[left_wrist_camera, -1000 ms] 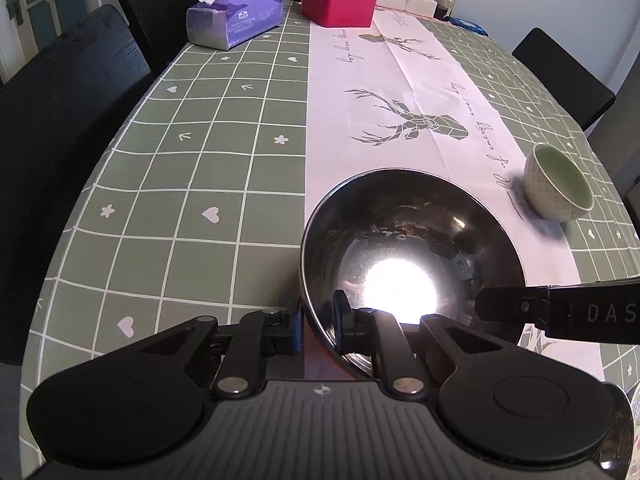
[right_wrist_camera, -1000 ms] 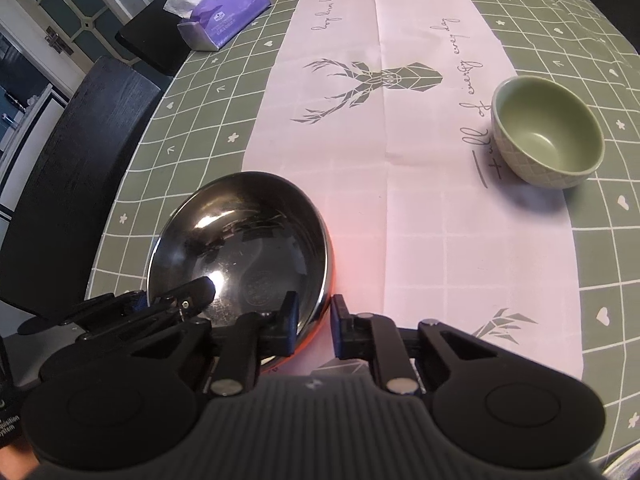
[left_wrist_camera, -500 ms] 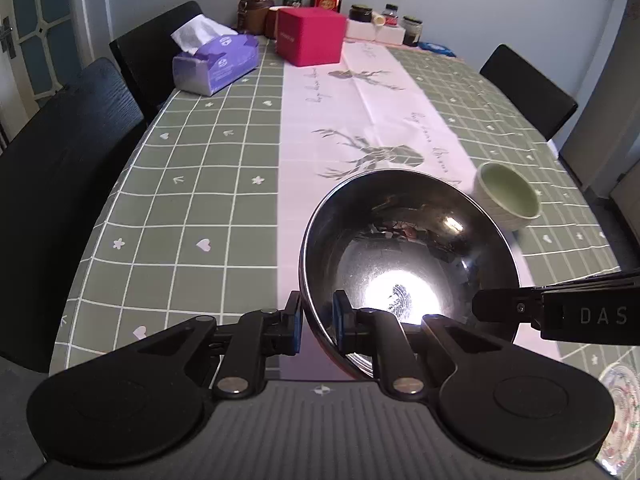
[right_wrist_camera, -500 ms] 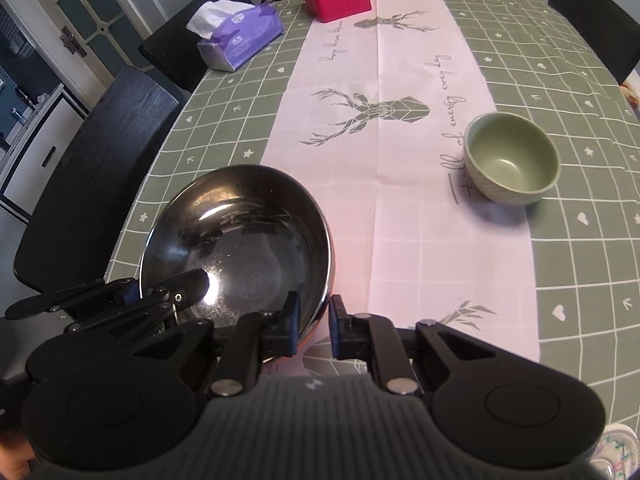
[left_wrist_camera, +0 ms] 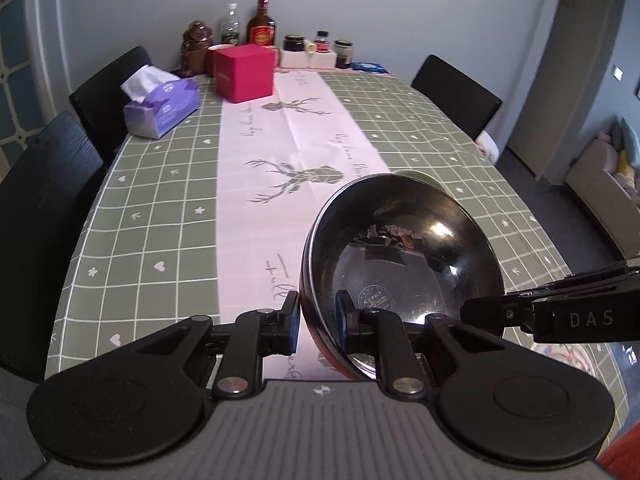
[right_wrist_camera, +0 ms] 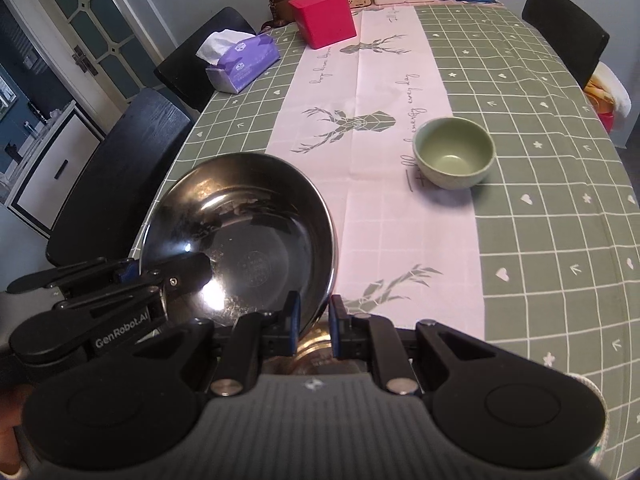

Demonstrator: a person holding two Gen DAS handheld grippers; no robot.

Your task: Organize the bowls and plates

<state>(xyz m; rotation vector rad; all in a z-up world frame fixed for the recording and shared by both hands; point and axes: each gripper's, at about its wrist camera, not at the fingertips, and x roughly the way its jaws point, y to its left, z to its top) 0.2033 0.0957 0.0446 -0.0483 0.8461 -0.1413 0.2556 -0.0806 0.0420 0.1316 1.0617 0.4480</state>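
Left wrist view — left gripper (left_wrist_camera: 318,314) jaws just eased wider, rim of steel bowl (left_wrist_camera: 400,256) between them | right gripper (right_wrist_camera: 313,318) nearly closed, pinching opposite rim | bowl lifted over table's (right_wrist_camera: 560,184) near edge

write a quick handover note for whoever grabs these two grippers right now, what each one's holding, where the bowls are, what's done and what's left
Left gripper: shut on the near rim of the steel bowl; its jaws have just been opening a little, rim between them.
Right gripper: shut on the same bowl's rim, on the opposite side.
Steel bowl: carried by both grippers, tilted, off the table.
Green bowl: upright and empty on the pink runner, ahead of the steel bowl, apart from it.
Done: steel bowl picked up.
Left: set it down and put the two bowls together, probably nesting the green one in the steel one. Check the left grip first.
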